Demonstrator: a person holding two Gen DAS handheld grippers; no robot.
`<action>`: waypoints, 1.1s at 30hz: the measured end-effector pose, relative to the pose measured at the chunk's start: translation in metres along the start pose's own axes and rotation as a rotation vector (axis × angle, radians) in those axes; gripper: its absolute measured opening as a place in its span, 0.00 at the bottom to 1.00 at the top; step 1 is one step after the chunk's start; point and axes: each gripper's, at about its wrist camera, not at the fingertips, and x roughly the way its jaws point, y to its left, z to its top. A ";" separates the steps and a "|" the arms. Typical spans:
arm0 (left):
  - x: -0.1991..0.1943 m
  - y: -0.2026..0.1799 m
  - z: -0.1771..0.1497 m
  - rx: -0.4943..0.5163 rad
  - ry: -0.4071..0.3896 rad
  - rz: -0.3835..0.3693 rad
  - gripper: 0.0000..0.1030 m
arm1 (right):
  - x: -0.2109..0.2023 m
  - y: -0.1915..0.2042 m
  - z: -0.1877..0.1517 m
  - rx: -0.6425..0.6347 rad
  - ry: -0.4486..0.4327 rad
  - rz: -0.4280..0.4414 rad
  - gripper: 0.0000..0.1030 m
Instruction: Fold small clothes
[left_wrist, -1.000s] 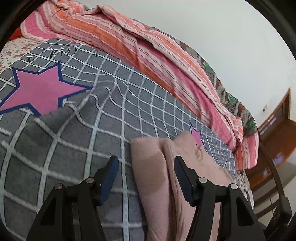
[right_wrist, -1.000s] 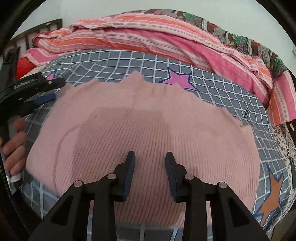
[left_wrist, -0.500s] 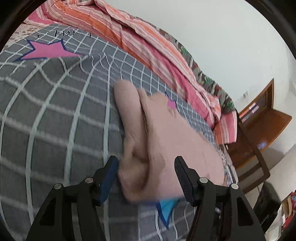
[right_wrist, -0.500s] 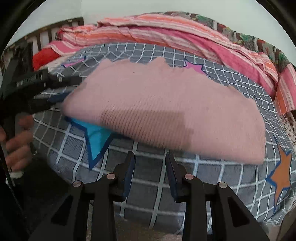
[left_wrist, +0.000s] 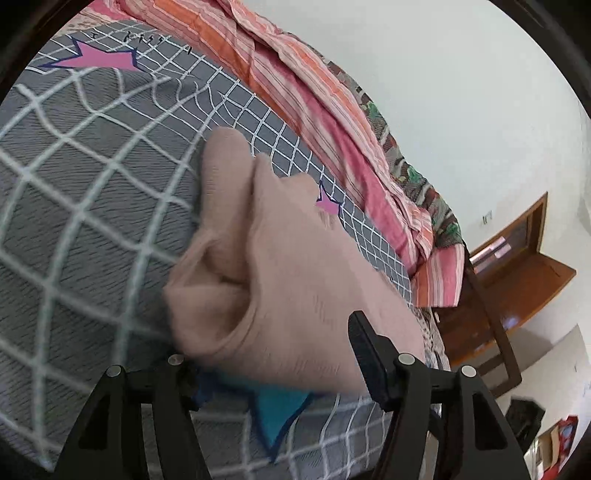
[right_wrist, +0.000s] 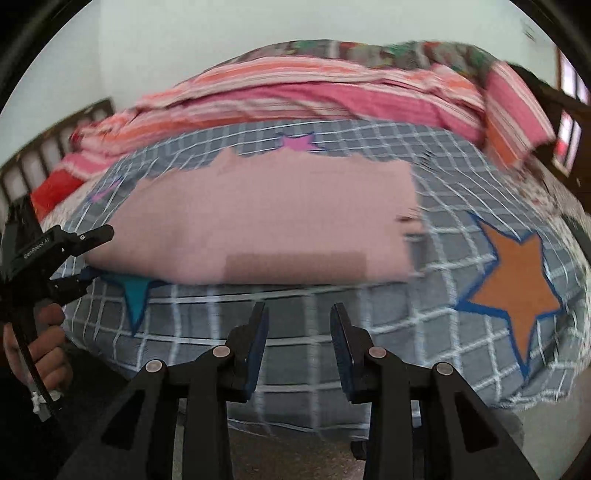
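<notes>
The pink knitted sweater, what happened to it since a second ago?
The pink ribbed knitted sweater slid toward the near edge of the grey checked star bedspread, uncovering a turquoise star. The left gripper, jaws apart around the sweater's end, moved along with it. The right gripper drew back, empty. The striped quilt stayed put.

1. Near edge of bed (right_wrist: 295, 373): bare checked cover, open to approach.
2. Far edge: heaped striped blanket (right_wrist: 332, 96) blocks passage.
3. Middle: folded pink garment (right_wrist: 266, 221) occupies the cover.

Garment (right_wrist: 258, 221) on bedsheet (right_wrist: 295, 332), quilt (right_wrist: 314, 92) behind
</notes>
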 end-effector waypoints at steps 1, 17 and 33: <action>0.007 -0.003 0.002 -0.009 -0.012 0.011 0.59 | -0.002 -0.010 0.000 0.025 0.001 0.000 0.33; 0.019 -0.043 0.045 0.026 -0.208 0.226 0.20 | -0.049 -0.098 -0.007 0.144 -0.115 -0.032 0.33; 0.115 -0.265 -0.006 0.470 -0.027 0.184 0.19 | -0.064 -0.160 -0.017 0.262 -0.141 -0.083 0.33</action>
